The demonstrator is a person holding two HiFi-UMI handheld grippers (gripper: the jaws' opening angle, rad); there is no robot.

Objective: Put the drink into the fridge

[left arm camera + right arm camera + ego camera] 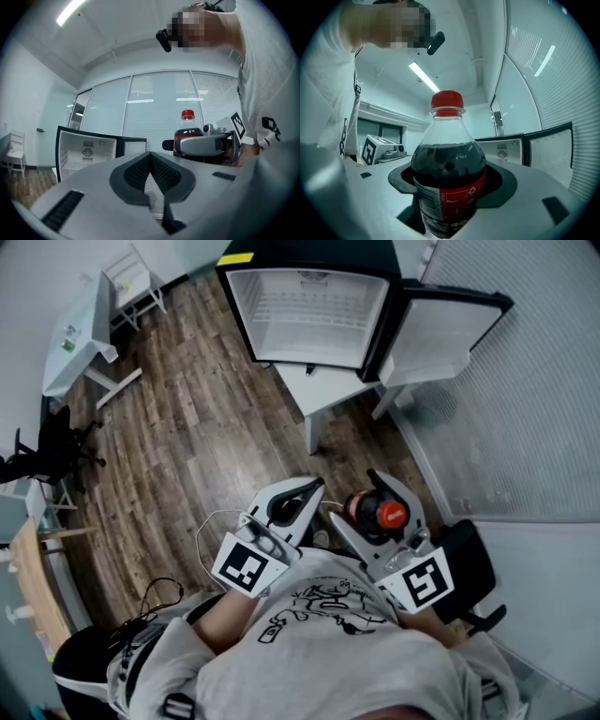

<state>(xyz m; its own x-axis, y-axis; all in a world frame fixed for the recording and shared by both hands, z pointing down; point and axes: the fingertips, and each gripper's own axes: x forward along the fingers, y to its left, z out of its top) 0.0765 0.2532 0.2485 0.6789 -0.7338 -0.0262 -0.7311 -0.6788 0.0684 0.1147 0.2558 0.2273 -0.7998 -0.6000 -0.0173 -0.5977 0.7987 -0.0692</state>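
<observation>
The drink, a clear plastic bottle of dark cola with a red cap and red label (449,174), stood upright between the jaws of the right gripper (352,498). The jaws were spread wide, their dark pads clamped against the bottle's body at label height. The left gripper (151,159) sat just beside it at 9 o'clock, its jaws closed together on nothing. Both grippers were held close in front of the person's grey printed shirt (328,634), above the dark wood-plank floor (187,456).

At 12 o'clock from the grippers, well apart from them, the black fridge with a white interior (309,315) stood on a small white table (323,395). Its door (441,334) hung open toward 2 o'clock, and the wire shelves inside were bare.
</observation>
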